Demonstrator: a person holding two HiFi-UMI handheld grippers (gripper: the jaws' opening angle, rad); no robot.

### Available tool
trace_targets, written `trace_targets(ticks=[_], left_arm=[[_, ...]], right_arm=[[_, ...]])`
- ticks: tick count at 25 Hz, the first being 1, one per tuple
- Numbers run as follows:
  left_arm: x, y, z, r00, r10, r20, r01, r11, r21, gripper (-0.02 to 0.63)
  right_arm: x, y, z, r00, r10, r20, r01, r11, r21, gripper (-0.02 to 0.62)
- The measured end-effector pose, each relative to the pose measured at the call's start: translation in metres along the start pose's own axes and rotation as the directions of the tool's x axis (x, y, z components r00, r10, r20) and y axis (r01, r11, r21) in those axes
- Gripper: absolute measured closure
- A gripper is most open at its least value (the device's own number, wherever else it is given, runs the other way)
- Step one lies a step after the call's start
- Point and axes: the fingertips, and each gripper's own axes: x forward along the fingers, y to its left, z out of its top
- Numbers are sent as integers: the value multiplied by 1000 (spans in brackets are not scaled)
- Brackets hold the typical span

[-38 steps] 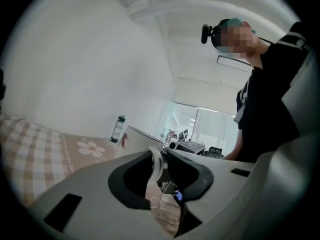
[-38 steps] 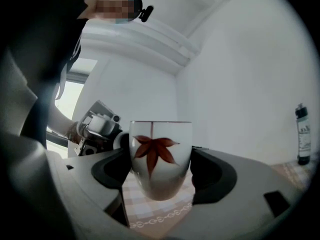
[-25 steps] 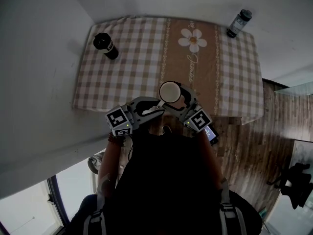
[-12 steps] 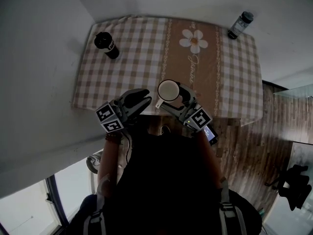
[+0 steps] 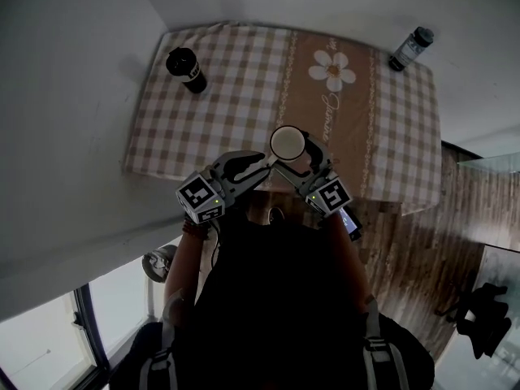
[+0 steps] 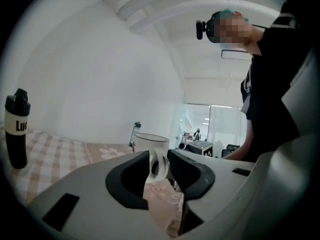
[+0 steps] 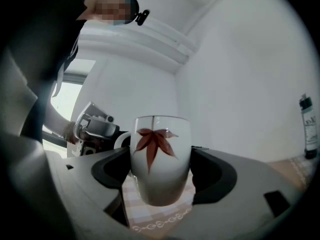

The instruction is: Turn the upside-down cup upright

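A white cup (image 5: 287, 142) with a red leaf print (image 7: 152, 143) hangs mouth-up over the near edge of the checked table (image 5: 227, 88). My right gripper (image 5: 294, 158) is shut on the cup's body, one pad on each side (image 7: 160, 171). My left gripper (image 5: 262, 163) reaches in from the left. In the left gripper view the cup's handle (image 6: 161, 163) stands between its jaws (image 6: 159, 168), and I see no firm press on it. Those jaws have just been opening a little.
A black bottle (image 5: 186, 70) stands at the table's far left, also in the left gripper view (image 6: 16, 129). At the far right corner is a dark capped bottle (image 5: 409, 49) (image 7: 310, 126). White wall runs along the left, wood floor (image 5: 422, 242) lies on the right.
A second ago the left gripper was at the cup. It swung out to the left, and is now back with its jaws at the handle. The right gripper keeps the cup, shifted slightly.
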Motion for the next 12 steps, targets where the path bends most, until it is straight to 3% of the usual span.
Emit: trace_targets(ticks=[6, 9, 12], left_arm=[[15, 4, -14, 986, 100, -130, -75, 980, 184, 465], [17, 9, -18, 973, 167, -157, -118, 953, 280, 513], [18, 15, -25, 958, 212, -195, -133, 927, 351, 509]], right_arm=[[8, -1, -11, 998, -34, -45, 30, 996, -86, 218], [11, -5, -17, 996, -62, -68, 54, 992, -115, 216], [15, -8, -25, 991, -73, -108, 57, 987, -151, 214]])
